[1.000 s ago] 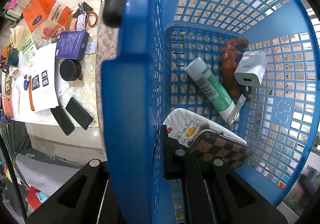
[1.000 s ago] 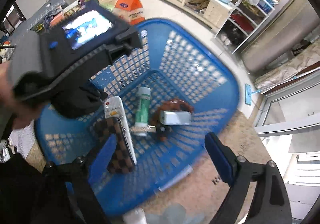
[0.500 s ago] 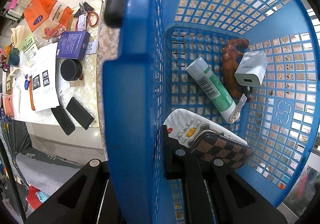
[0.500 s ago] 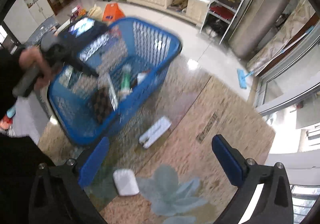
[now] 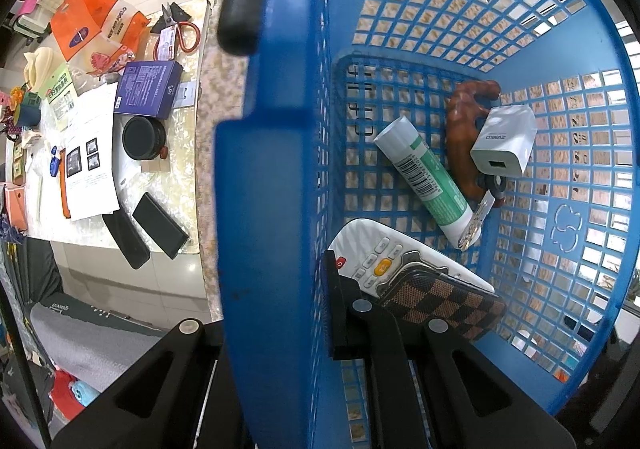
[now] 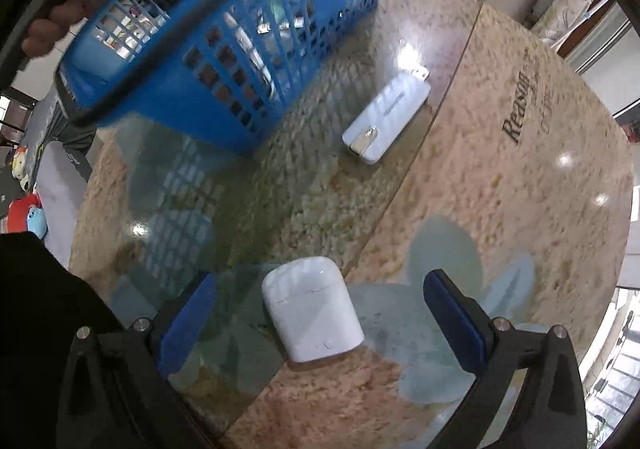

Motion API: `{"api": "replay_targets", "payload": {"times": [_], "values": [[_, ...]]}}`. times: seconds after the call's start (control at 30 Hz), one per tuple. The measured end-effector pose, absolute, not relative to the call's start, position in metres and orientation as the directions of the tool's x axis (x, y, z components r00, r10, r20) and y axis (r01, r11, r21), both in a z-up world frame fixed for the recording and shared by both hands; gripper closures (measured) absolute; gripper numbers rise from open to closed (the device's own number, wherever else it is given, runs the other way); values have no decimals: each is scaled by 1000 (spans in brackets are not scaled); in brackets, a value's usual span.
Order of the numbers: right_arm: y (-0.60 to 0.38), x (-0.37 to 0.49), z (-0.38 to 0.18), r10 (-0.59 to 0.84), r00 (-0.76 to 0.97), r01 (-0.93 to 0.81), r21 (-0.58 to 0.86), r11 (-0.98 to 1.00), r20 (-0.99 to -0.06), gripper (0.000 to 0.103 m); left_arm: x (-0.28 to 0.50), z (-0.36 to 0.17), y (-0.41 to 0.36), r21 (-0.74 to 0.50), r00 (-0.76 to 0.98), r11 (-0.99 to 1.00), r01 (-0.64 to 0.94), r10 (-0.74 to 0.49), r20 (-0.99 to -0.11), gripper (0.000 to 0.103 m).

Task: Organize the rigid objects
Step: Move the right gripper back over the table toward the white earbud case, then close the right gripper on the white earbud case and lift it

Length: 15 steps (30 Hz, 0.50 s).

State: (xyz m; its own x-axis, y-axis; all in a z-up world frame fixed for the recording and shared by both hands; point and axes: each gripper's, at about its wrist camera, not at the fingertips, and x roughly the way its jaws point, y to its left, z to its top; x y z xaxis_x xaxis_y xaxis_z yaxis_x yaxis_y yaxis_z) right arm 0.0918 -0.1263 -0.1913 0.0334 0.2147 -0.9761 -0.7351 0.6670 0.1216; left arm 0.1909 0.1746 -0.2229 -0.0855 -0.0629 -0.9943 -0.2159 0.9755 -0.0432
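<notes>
The left gripper (image 5: 280,329) was seen clamped on the wall of the blue plastic lattice basket (image 5: 276,153), one finger outside and one inside. Within the basket lay a white remote control (image 5: 384,261) partly covered by a brown checkered wallet (image 5: 444,305), a green-and-white tube (image 5: 424,177), a reddish-brown carved wooden piece (image 5: 460,121) and a white USB charger block (image 5: 504,141) resting on it. The right gripper (image 6: 316,325) was held with its blue-padded jaws spread wide over the glass-topped stone table (image 6: 500,209). A white rounded earbud case (image 6: 312,309) lay between the pads, untouched by either. A white oblong device (image 6: 386,117) lay farther off, near the basket.
</notes>
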Motion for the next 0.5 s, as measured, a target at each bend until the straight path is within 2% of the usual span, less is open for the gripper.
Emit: {"api": "replay_targets", "payload": {"times": [0.17,0.2,0.33,0.5], "values": [[-118,77,-210,134,55,-770,43,637,-989,0,191,-223,174,-42,-85,975,-217,-62,-994,93],[-119,76,-212,125,55,-770,38,637,-991,4,191,-223,174,-42,-85,975,-217,-62,-994,92],[-119,74,-229,76,29,-771,25,636,-997,29,191,-223,173,-39,-87,976,-215,-59,-994,92],[-117,66,-236,60,45,-793,1,609,-997,37,191,-223,173,-37,-86,976,-216,-57,-995,91]]}}
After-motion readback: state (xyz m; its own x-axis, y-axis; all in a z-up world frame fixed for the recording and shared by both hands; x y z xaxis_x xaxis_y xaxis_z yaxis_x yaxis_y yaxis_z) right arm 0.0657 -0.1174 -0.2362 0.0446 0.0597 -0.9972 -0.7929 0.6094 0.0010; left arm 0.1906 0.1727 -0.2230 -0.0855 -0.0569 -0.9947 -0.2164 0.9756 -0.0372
